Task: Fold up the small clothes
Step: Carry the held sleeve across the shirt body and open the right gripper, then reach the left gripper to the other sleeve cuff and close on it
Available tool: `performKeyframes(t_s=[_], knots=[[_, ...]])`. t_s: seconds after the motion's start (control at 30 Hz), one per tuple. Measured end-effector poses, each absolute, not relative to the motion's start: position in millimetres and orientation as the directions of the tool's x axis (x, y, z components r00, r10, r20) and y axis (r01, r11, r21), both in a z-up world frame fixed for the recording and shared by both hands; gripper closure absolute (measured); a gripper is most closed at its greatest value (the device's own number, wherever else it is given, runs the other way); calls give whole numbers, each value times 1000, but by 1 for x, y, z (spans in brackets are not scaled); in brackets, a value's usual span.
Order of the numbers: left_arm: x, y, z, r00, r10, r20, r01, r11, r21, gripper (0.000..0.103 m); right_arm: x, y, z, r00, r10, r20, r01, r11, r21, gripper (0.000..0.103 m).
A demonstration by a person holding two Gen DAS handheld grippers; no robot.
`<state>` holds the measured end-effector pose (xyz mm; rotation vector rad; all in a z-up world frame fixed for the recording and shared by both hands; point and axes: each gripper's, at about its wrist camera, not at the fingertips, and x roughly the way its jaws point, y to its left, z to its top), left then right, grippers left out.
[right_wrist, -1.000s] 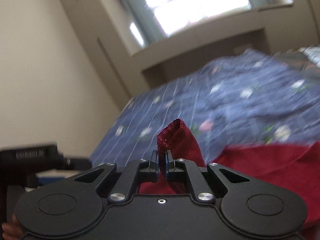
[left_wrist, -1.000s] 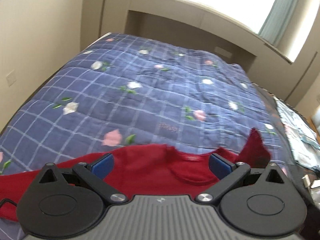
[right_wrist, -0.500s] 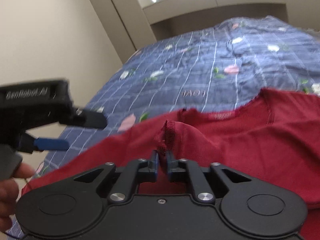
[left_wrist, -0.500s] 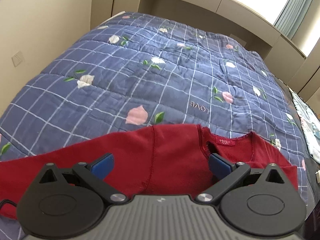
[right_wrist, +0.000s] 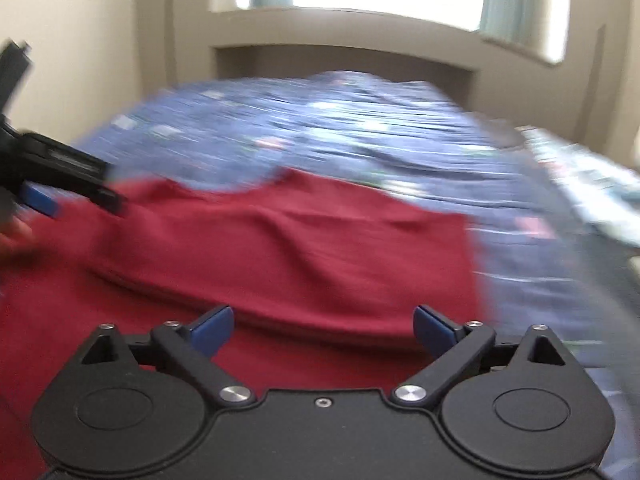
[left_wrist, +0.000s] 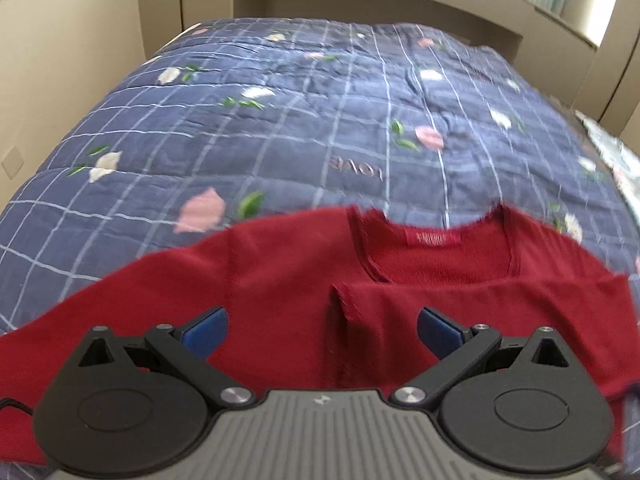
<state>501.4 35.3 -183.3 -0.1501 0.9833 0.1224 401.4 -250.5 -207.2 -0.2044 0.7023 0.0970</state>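
Observation:
A small red long-sleeved top (left_wrist: 280, 280) lies on the blue quilt, neckline and label away from me. One sleeve (left_wrist: 480, 304) lies folded across its chest; its cuff edge sits midway between the blue pads. My left gripper (left_wrist: 320, 328) hovers open just above the cloth, holding nothing. In the blurred right wrist view the top (right_wrist: 280, 256) fills the middle. My right gripper (right_wrist: 323, 328) is still opening its jaws wide over the top, with nothing pinched between them. The left gripper (right_wrist: 44, 196) shows at the left edge, with a hand (right_wrist: 14, 236) behind it.
The blue checked quilt (left_wrist: 320, 120) with flower prints covers the bed out to a beige headboard ledge and window. A pale patterned cloth (left_wrist: 616, 160) lies at the bed's right edge. A beige wall runs along the left side.
My right gripper let go of the sleeve cuff, opened wide and swung right. The sleeve now lies folded across the top's chest. My left gripper sank closer to the cloth.

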Motion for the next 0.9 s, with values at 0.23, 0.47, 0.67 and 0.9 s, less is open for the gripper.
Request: performKeyframes(t_s=[0.23,0.47,0.67,0.9], knots=[[501,13,-210,509,87,-856,-199,980,-19,0,400,-295,-236,775,-134,-618,-21,971,-237,3],[502,13,-220,471,133,-872,-239,971,19,0,428,-290,-239,851,-244,-465,82,936,-342,3],[504,14,-222,450,139,-882,-269,963,14,0,425,-308,-230,842,-343,-417,181,907,-381,3],[505,13,-224,447,152,-882,-274,961,27,0,418,-321,-238,816,-274,-509,120,942,-315,2]])
